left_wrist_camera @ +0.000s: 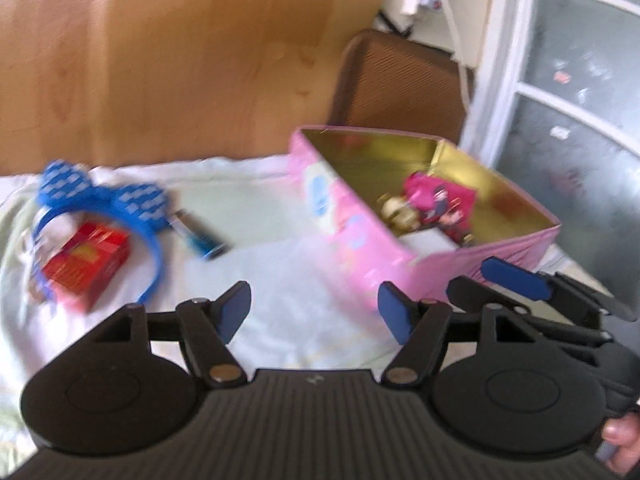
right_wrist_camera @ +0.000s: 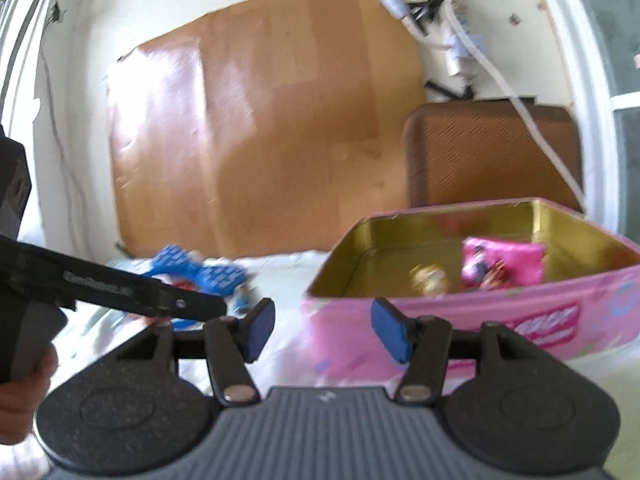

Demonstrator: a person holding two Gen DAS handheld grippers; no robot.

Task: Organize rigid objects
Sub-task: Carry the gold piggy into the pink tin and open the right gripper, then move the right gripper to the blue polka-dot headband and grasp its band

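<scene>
A pink tin box (left_wrist_camera: 360,236) with a gold inside stands open on the white cloth (left_wrist_camera: 280,280); it also shows in the right wrist view (right_wrist_camera: 500,320). In it lie a pink pouch (left_wrist_camera: 440,200), a small gold item (left_wrist_camera: 396,210) and a white item (left_wrist_camera: 428,242). On the cloth at the left lie a blue bow headband (left_wrist_camera: 104,196), a red box (left_wrist_camera: 86,264) and a blue tube (left_wrist_camera: 200,236). My left gripper (left_wrist_camera: 316,312) is open and empty above the cloth. My right gripper (right_wrist_camera: 324,330) is open and empty at the tin's near wall.
A wooden board (right_wrist_camera: 260,120) leans against the back wall. A brown tray (right_wrist_camera: 492,156) stands behind the tin. White cables (right_wrist_camera: 520,108) hang at the right. A glass door frame (left_wrist_camera: 516,80) is at the far right.
</scene>
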